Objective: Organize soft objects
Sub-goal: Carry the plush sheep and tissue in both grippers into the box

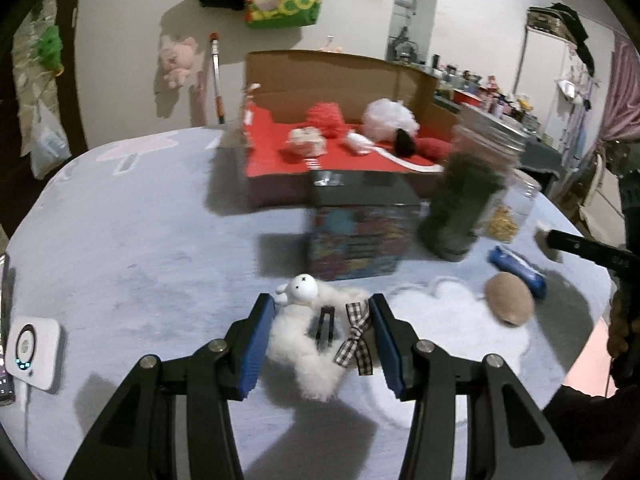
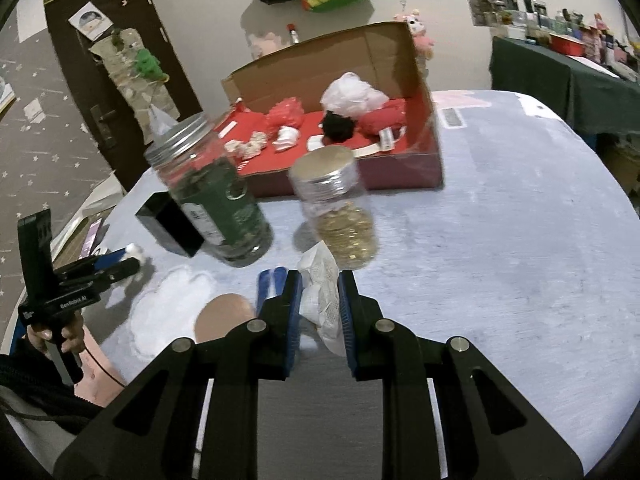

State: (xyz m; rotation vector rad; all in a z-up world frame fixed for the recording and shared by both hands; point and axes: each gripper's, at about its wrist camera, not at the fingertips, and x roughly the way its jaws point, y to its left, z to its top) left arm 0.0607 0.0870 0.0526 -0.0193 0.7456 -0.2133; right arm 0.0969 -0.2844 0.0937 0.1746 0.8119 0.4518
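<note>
Blue pads of the left tool pinch a fluffy white plush. Right tool, nearly pressed together, grips a white mesh pouch.

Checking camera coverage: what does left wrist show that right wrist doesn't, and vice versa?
Left wrist only: the white plush toy held between the left gripper pads, with its checked ribbon; a white device at the table edge.

Right wrist only: the white mesh pouch clamped in the right gripper; the dark door; the whole gold-filled jar.

Both: the cardboard box with soft items on its red lining, the green-filled jar, the tan ball, the table.
</note>
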